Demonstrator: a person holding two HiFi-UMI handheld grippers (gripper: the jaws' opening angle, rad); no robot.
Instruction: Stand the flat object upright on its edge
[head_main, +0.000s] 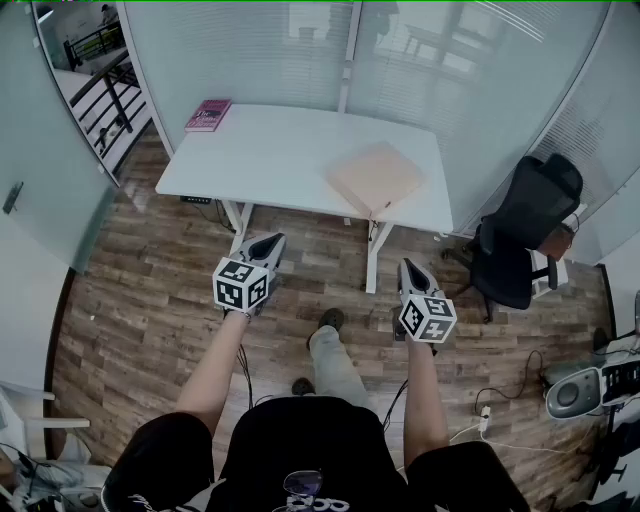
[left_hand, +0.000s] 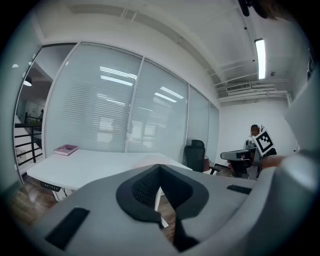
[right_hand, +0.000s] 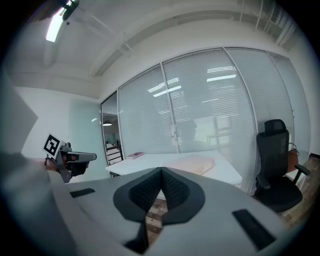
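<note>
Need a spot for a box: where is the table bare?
The white table is bare from the pink book at its far left corner to the tan flat object; only the right end, under that object, is taken.

Office interior: a white desk (head_main: 290, 160) and a black swivel chair (head_main: 525, 240) stand on a wood-plank floor (head_main: 150, 300), enclosed by glass partition walls with blinds (head_main: 240, 50), beneath a ceiling strip light (left_hand: 260, 57).

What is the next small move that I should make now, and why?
Probably step toward the white table and bring both nearer: the left hand-held gripper and the right hand-held gripper are shut, empty and above the floor, while the flat tan object lies flat on the table, apart from both.
</note>
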